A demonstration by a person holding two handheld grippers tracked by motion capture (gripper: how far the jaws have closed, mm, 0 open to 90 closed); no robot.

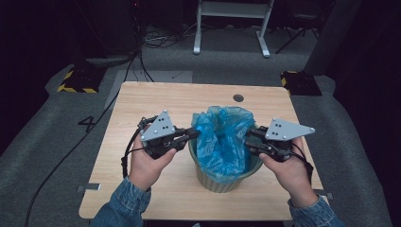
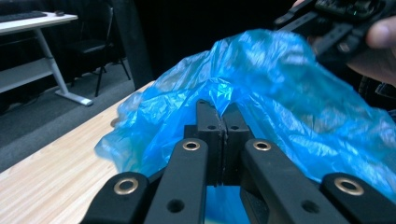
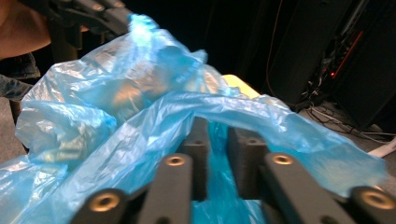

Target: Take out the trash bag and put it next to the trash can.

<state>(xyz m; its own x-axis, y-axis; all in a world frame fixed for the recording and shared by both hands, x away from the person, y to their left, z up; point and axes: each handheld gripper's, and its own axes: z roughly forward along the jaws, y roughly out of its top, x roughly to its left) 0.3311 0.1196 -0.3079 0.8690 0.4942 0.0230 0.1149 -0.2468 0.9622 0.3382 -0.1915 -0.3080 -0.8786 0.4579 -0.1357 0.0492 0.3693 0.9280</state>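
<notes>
Blue bag (image 1: 222, 137) — green bin's (image 1: 222, 182) liner

My left claw (image 1: 193, 134) and my right claw (image 1: 249, 137) sit on each side of the bag (image 1: 222, 142), which is in the bin (image 1: 222, 182) on the table (image 1: 142, 99)

light wooden table (image 1: 142, 99), round dark grommet (image 1: 238, 98) near far edge; green ribbed bin (image 1: 222, 182) with blue bag (image 1: 222, 142) stands on it.

A single dark figure "4" (image 1: 88, 123) can be read, marked on the grey carpeted floor (image 1: 42, 142) just off the left edge of the light wooden tabletop (image 1: 142, 101). No other writing, brand or label is legible.
</notes>
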